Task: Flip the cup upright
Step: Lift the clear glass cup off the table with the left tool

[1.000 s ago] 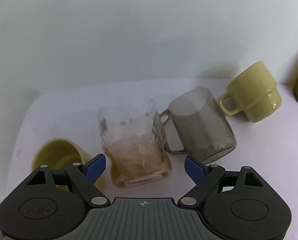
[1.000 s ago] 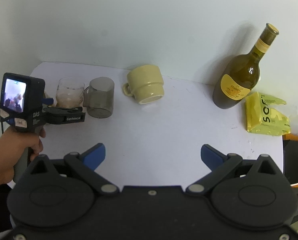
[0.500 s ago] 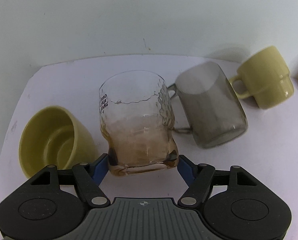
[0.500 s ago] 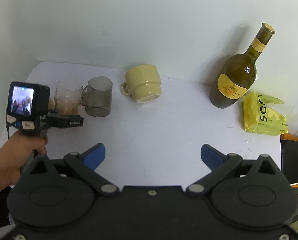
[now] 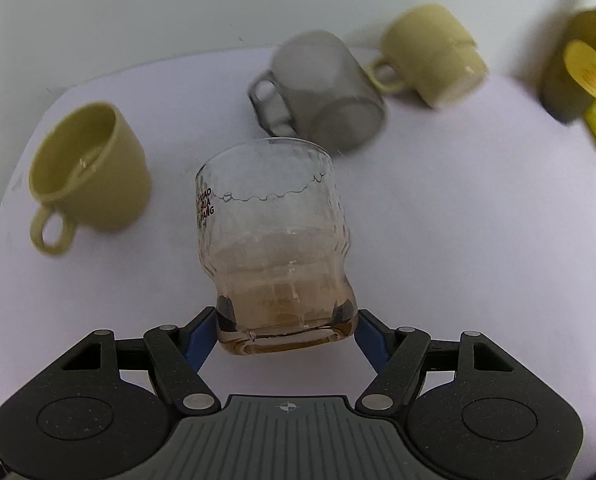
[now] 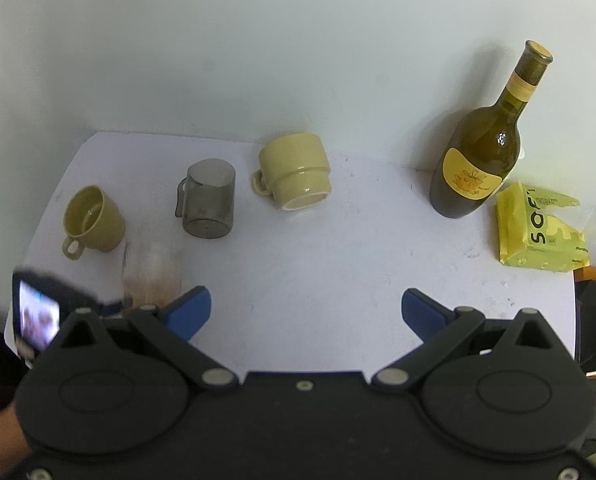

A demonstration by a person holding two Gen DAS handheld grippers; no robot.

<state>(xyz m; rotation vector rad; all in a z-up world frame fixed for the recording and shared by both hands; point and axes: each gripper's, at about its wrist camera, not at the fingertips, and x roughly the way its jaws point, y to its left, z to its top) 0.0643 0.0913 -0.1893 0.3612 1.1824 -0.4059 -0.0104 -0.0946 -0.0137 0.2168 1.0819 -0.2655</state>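
My left gripper (image 5: 285,326) is shut on the thick amber base of a clear textured glass cup (image 5: 271,236). The cup is lifted off the white table (image 5: 438,240), its open rim pointing away from the camera. In the right wrist view the cup (image 6: 153,268) is blurred at the lower left, above the left gripper's body. My right gripper (image 6: 306,310) is open and empty over the table's front middle.
A yellow mug (image 5: 89,172) stands upright at the left. A grey glass mug (image 5: 326,92) and a yellow mug (image 5: 430,54) sit upside down behind. A wine bottle (image 6: 482,152) and a yellow packet (image 6: 538,232) stand at the right by the wall.
My left gripper closed on the glass cup, lifted it off the table and pulled it back toward the front. The right gripper barely moved.
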